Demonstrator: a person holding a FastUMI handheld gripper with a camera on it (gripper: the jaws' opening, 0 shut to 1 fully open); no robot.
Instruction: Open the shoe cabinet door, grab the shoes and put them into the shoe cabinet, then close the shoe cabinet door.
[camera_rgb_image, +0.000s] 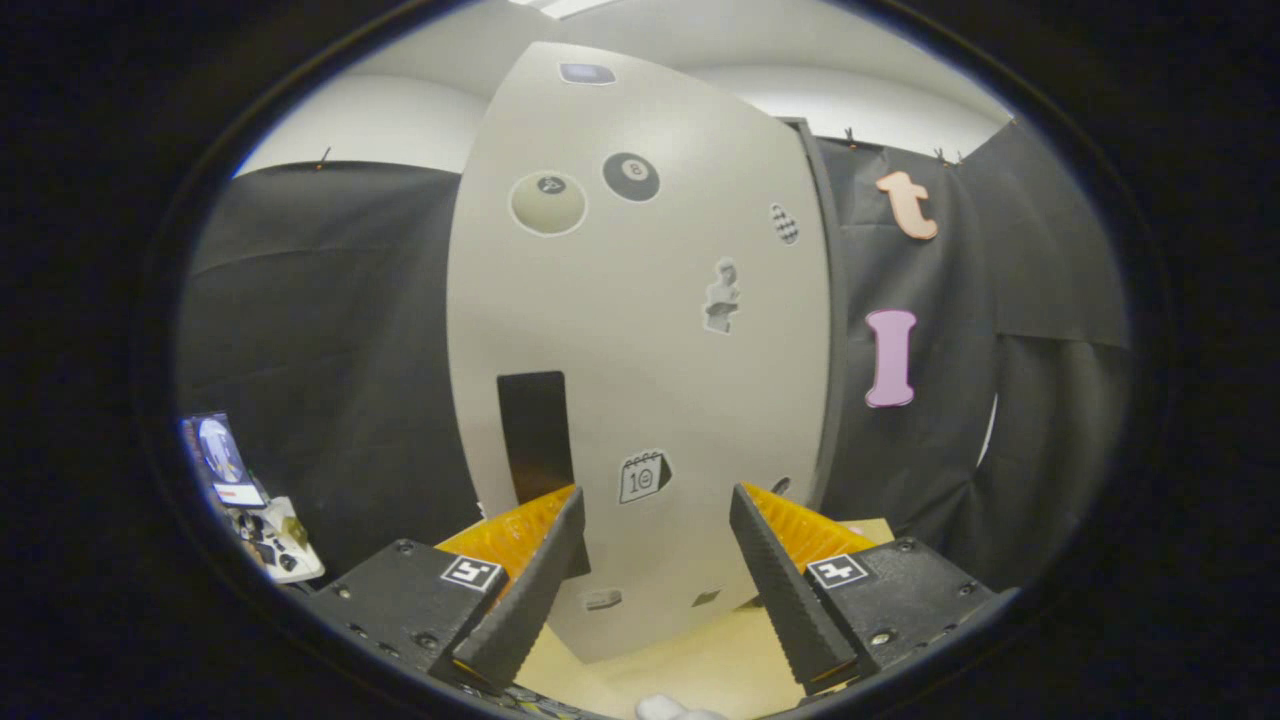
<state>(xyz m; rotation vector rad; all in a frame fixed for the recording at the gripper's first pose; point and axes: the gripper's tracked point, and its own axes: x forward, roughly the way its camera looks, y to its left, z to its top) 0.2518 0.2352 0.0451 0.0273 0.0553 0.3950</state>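
Gripper: fingers spread wide, nothing between them, aimed at the shoe cabinet door. Door: shut flush, stickered, dark handle strip just beyond the left finger. Stage: fits either before opening or after closing. Shoe: a white scrap below the fingers, possibly. Surface: pale wooden table. Room: black-draped booth.

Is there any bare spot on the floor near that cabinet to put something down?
Yes: the pale floor between the open tongs, just before the cabinet. A white thing lies at its near edge. Left of the tongs it is crowded with a cluttered device.
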